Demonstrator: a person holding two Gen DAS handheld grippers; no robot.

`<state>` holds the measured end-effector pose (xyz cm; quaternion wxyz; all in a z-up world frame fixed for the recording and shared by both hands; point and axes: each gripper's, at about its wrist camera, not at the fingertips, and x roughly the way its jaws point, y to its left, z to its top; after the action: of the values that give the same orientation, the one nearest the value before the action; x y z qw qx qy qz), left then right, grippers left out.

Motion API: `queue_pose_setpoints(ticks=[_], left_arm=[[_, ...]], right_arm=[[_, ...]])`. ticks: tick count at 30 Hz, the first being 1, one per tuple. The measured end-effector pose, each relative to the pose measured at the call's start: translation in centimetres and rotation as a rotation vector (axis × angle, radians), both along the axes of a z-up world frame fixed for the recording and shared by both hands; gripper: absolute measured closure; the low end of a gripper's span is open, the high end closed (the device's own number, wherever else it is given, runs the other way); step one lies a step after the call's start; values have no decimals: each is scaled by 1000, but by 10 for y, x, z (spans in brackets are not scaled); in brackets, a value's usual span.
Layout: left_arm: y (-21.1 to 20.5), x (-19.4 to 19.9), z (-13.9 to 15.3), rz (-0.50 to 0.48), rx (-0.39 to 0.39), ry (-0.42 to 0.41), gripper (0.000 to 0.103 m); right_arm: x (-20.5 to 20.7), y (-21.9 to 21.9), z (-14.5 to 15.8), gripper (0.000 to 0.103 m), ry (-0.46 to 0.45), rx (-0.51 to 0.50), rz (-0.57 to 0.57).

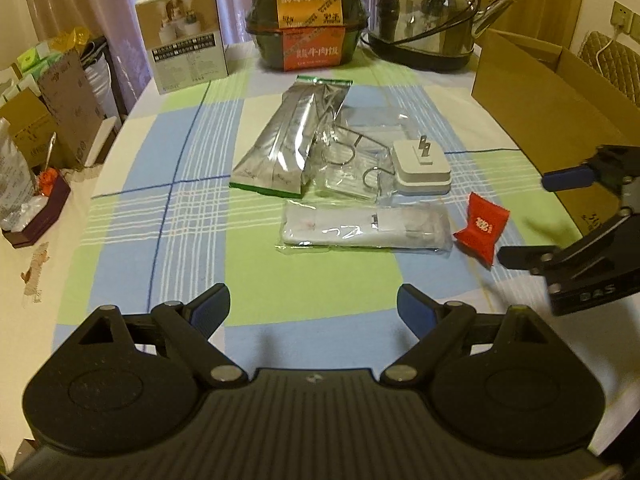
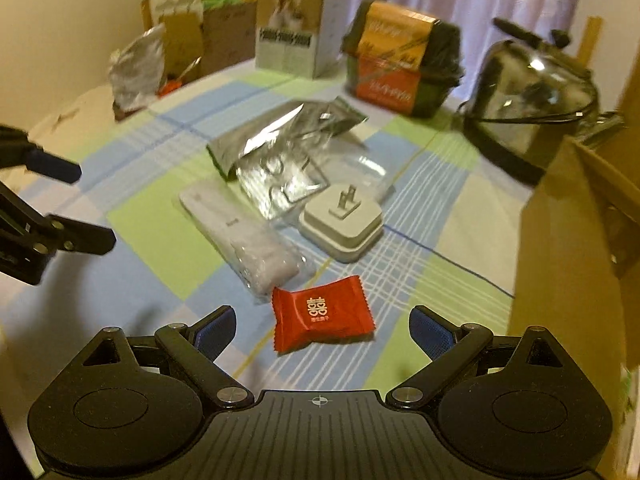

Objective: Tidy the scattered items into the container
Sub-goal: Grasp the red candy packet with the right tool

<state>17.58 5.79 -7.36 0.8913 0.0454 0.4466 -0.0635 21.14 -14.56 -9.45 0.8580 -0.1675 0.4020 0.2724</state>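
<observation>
Both grippers, left gripper [image 1: 313,307] and right gripper [image 2: 322,330], spread wide, empty, above red candy packet [image 2: 322,317].

Scattered items in a loose cluster mid-table, cardboard box at the right.

A silver foil pouch [image 1: 286,140] with green-edged ends lies flat and slanted at the far left of the cluster. Just right of it a clear packet of wire hooks [image 1: 352,160] overlaps its edge. A white plug adapter [image 1: 420,166] rests with prongs up against the packet's right side. Nearer, a clear-wrapped white bundle [image 1: 364,230] lies crosswise. A red candy packet [image 2: 322,316] with a white emblem sits at the bundle's right end. The open cardboard box [image 1: 536,92] stands along the table's right edge.
</observation>
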Motion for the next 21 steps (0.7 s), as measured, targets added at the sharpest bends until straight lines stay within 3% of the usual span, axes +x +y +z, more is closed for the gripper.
queue_pose_setpoints(ticks=[3,6,8,11,13,14,16,21], left_arm=[[-1,7,-8,5,-16,9,15],[-3,14,-15,0,-27,3,15],[-6,18,-18,-13,-31,-6,15],[-12,26,-22,-42,-26,-14,15],[-16,31,-25,-47,-30,-10,15],[-18,34,-26,-47,-36,-10,15],[-23,38,-27,-52,-44,-19,15],[-38,49,-32,-97,-30,-29,15]], right_arm=[[15,4,-15,4,18,-15,24],[27,6,-28,23,46,-25,47],[33,6,-34,23,58,-23,52],[37,4,-37,23,61,-2,48],[38,3,-36,37,63,8,37],[39,2,-35,37,68,13,30],[38,0,-34,48,79,25,17],[32,-11,-32,52,81,47,-62]])
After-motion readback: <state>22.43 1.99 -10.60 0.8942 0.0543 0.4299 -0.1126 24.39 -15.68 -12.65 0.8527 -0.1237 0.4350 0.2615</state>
